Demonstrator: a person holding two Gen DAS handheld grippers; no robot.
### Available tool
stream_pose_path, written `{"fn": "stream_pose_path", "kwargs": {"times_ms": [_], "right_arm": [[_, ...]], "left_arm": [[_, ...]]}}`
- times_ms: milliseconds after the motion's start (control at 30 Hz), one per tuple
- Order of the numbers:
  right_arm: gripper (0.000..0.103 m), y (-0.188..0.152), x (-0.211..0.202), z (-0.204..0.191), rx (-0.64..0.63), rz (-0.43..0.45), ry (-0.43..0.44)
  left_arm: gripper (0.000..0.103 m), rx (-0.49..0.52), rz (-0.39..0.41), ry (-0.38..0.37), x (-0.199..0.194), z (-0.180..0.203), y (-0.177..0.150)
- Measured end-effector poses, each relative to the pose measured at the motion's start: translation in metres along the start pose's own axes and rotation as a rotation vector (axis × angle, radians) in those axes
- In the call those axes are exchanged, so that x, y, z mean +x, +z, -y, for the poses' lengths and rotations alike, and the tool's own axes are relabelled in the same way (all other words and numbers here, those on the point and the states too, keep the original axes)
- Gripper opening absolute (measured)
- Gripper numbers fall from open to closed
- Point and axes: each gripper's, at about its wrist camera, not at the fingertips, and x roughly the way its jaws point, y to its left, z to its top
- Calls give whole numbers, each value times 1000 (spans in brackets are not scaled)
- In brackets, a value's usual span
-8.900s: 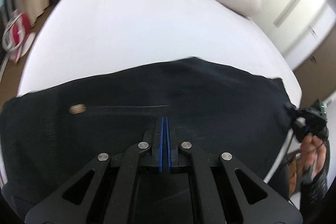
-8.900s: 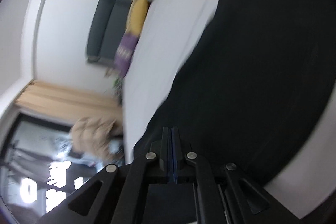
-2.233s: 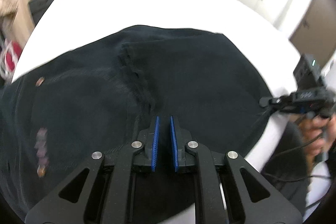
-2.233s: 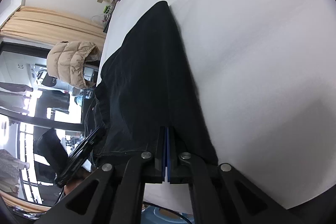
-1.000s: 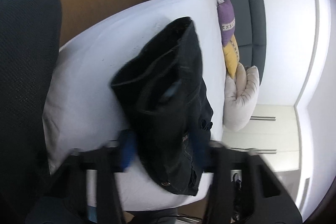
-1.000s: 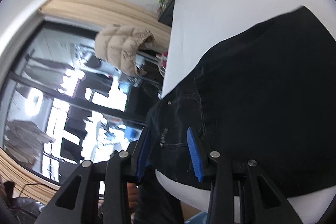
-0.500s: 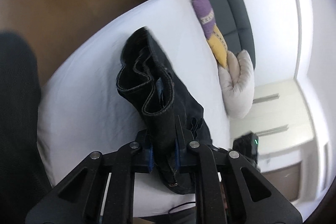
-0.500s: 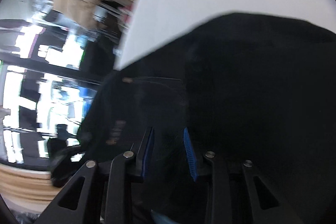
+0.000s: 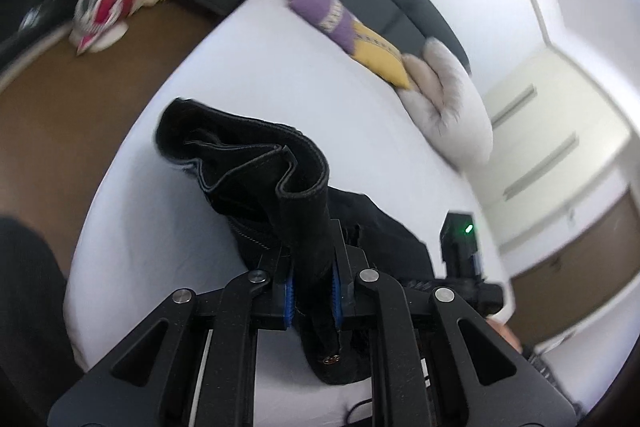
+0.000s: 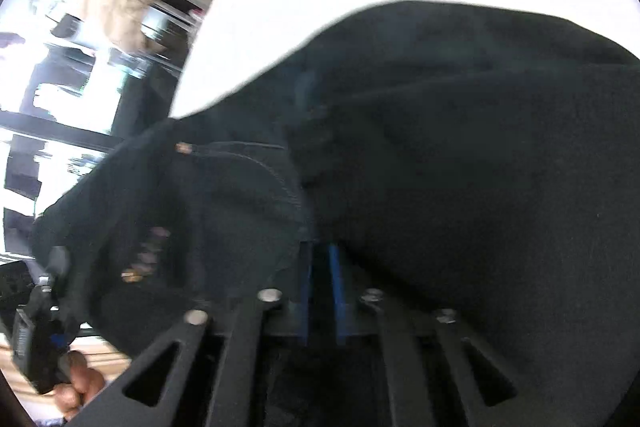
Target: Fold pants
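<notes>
The left claw (image 9: 313, 291) pinches a bunched fold of the black denim pants (image 9: 256, 163) at frame centre, above the white bed (image 9: 280, 67). The right claw (image 10: 323, 291) has just widened, its blue pads slightly apart, low in the frame against the dark cloth; whether they grip cannot be told.

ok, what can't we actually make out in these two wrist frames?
- Right gripper, right wrist view: dark, blurred pants crowd its blue pads; whether they press on cloth can't be told.
- Right gripper, left wrist view: only its body shows, fingertips behind the left gripper, which is shut on the pants.
- Pants' lower end, left wrist view: hidden under the left gripper's frame.
- Room beyond the bed, both views: motion blur.
</notes>
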Motion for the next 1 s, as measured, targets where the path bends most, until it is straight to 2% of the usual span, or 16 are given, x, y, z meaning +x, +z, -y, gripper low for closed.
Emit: {"fn": "stream_pose_path", "kwargs": {"times_ms": [67, 133, 167, 200, 233, 400, 467, 567, 633, 700, 800, 900, 933, 1000], "right_arm": [[64, -2, -25, 3, 22, 73, 88], [72, 3, -54, 7, 40, 142, 224], [80, 6, -63, 9, 48, 149, 271], [86, 9, -71, 12, 52, 150, 301], [87, 12, -77, 13, 51, 150, 323], [88, 22, -86, 21, 22, 77, 370], [88, 19, -87, 19, 4, 68, 370], [89, 21, -93, 23, -7, 79, 393], [90, 20, -93, 24, -12, 72, 375], [90, 16, -82, 25, -15, 30, 309], [90, 12, -69, 29, -14, -26, 265], [89, 11, -61, 38, 22, -48, 282], [87, 11, -59, 39, 26, -43, 294], [73, 11, -58, 37, 16, -41, 303]], "left_arm": [[11, 102, -11, 23, 15, 31, -2], [11, 220, -30, 43, 32, 64, -9], [11, 284, -42, 54, 41, 80, -14], [11, 357, -57, 63, 52, 98, -21], [11, 410, -70, 70, 63, 113, -27], [11, 645, -129, 85, 111, 172, -62], [11, 748, -154, 99, 129, 191, -81], [11, 841, -192, 106, 148, 202, -108], [11, 887, -200, 113, 158, 211, -119], [11, 928, -190, 123, 163, 220, -128], [11, 962, -179, 130, 170, 228, -136], [11, 985, -177, 133, 173, 229, -147], [11, 992, -178, 134, 176, 232, -150], [11, 1014, -178, 140, 181, 237, -156]]}}
